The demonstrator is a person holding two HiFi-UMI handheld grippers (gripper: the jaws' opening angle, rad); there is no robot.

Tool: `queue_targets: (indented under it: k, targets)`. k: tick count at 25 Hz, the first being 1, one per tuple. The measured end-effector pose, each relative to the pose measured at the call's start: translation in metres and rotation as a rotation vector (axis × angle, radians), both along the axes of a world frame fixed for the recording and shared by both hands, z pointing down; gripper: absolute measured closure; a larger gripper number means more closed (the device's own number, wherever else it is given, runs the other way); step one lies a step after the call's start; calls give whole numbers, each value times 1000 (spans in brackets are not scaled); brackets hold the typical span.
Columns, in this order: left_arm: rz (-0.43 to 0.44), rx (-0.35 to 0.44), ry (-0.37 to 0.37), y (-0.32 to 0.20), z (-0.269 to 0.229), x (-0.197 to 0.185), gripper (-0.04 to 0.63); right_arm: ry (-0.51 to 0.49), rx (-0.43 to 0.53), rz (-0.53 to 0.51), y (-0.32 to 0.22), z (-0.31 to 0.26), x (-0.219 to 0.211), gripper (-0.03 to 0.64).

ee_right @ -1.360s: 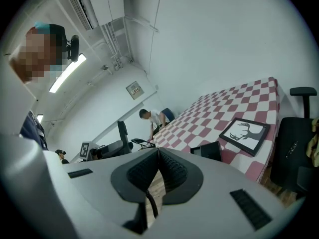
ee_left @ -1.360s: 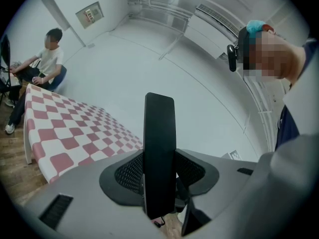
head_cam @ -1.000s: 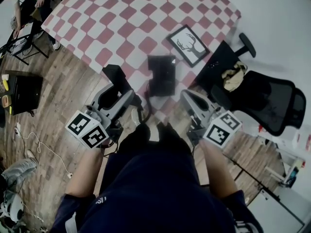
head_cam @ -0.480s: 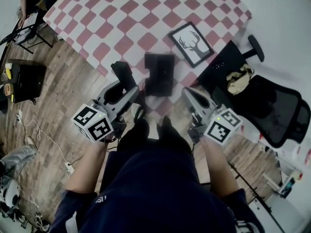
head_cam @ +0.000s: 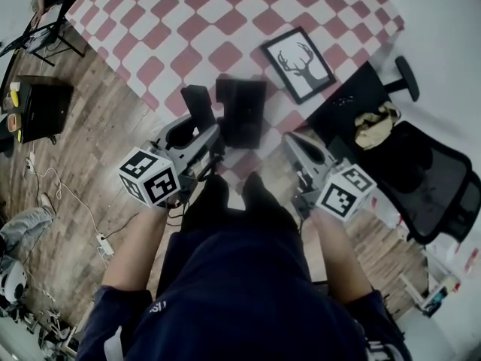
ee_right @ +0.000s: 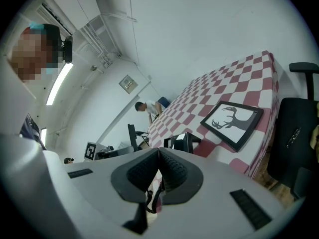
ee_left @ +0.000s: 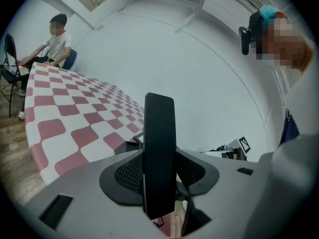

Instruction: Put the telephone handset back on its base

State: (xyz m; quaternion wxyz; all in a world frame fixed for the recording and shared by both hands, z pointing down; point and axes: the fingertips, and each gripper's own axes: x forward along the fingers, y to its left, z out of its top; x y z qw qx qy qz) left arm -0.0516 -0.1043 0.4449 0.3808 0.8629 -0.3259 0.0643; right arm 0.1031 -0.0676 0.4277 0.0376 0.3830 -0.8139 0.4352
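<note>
Head view: handset (head_cam: 198, 104) (seemingly) in tool (head_cam: 206, 131)

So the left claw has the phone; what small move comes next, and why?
Probably carry the handset a little to the right and lower it onto the base. The left claw is shut on it, just left of the base on the checked table, not yet seated.
</note>
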Motion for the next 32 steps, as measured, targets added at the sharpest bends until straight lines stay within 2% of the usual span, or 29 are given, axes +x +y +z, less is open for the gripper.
queue_targets:
  k: [11,18,32]
  targets:
    - [7,-92,-75,-8,54,22,376,0,-55,-19,-2,24,24,600]
    - [38,-125,-151,-7,78,25,376,-2,-73,-23,-2,34,32,600]
    - [32,-227,-187,-9,103,31,376,-1,-98,-34,-2,41,32,600]
